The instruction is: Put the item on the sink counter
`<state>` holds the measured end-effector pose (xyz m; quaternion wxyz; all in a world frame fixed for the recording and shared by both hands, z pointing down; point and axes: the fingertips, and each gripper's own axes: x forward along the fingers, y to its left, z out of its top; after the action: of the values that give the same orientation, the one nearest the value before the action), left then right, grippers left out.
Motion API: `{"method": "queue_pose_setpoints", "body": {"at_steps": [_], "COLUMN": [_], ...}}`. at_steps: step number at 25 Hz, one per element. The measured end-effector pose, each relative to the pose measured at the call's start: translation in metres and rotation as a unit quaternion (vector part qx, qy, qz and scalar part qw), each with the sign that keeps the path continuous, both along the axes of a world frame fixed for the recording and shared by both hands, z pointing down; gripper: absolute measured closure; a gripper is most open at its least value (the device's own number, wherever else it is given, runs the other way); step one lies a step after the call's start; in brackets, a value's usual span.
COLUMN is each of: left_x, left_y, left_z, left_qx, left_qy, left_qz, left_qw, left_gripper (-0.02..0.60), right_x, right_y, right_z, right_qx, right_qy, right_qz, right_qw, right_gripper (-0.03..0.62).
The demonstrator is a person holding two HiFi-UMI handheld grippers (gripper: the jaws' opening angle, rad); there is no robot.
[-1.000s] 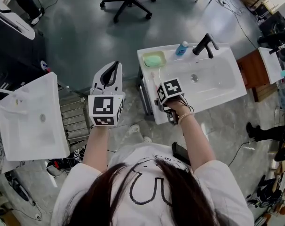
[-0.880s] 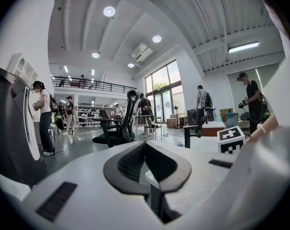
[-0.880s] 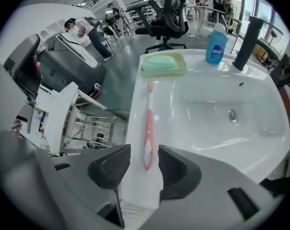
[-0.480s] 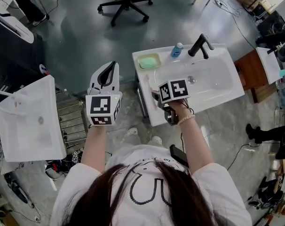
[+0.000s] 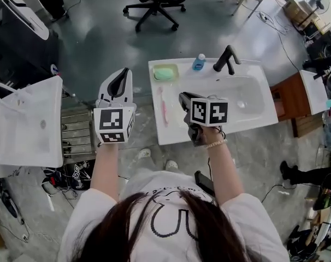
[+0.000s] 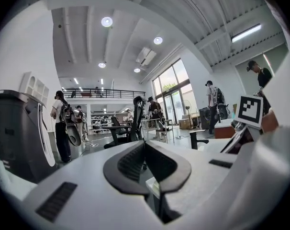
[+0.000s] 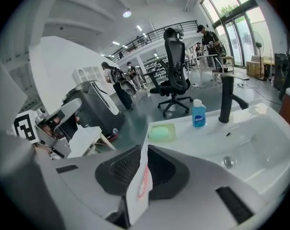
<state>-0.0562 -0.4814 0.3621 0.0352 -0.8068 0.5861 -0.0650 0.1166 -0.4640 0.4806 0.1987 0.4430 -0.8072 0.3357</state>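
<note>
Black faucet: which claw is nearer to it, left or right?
Right. The right claw hangs over the counter, in front of the faucet; the left claw is beyond the counter's left edge, over the floor.

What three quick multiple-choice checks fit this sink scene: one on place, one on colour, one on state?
1. Where is the pink toothbrush?
A. in the basin
B. on the left strip of the sink counter, nearer the person than the soap dish
C. on the floor

2. What colour is the soap dish?
A. green
B. red
C. black

3. On the left gripper, how do the jaws stand?
A. wide apart
B. tips together, nothing between them
C. closed on the blue bottle

Answers:
1 B: the head view shows it lying flat on the white strip below the dish.
2 A: the dish is pale green in both the head view and the right gripper view.
3 B: the left gripper view shows the two tips meeting with nothing held.
</note>
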Motion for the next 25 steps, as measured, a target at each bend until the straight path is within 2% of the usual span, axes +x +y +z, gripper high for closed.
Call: {"method": "queue_pose_setpoints", "body": {"at_steps": [5,9,12,14,18,25], "left_x": [0.01,0.017,0.022,0.024,0.027,0.028], "left_y": [0.02,0.038,0.054,0.063,0.079,0.099], "left_z": [-0.018,-0.031,-0.04,-0.046,-0.059,-0.082], "left_qx": [0.016,0.033,0.046,0.054,0.074,0.106], "left_qy": [-0.005,-0.01,-0.015,-0.021,-0.029,-0.032], "left_qz": [-0.035,-0.056,-0.07,-0.078,-0.083,-0.078], "left_qw": [0.9993,0.9979,0.9964,0.9953,0.9933,0.9908], "left_gripper": [0.571,0.571,0.571,0.571,0.571,0.571], "right_x": [0.024,0.046,0.06,0.07,0.088,0.118], "right_y": [-0.001,0.0,0.006,0.012,0.025,0.047], "right_z": [-0.045,-0.08,-0.106,-0.125,-0.165,-0.207], "right_qx": [0.099,0.186,0.238,0.281,0.375,0.439], "right_qy": [0.0,0.035,0.037,0.037,0.052,0.054], "right_qz": [-0.009,-0.008,-0.006,-0.003,0.001,0.029], "right_qw": [0.995,0.982,0.97,0.959,0.926,0.896], "right_gripper": [0.556,0.563,0.565,0.565,0.566,0.565]}}
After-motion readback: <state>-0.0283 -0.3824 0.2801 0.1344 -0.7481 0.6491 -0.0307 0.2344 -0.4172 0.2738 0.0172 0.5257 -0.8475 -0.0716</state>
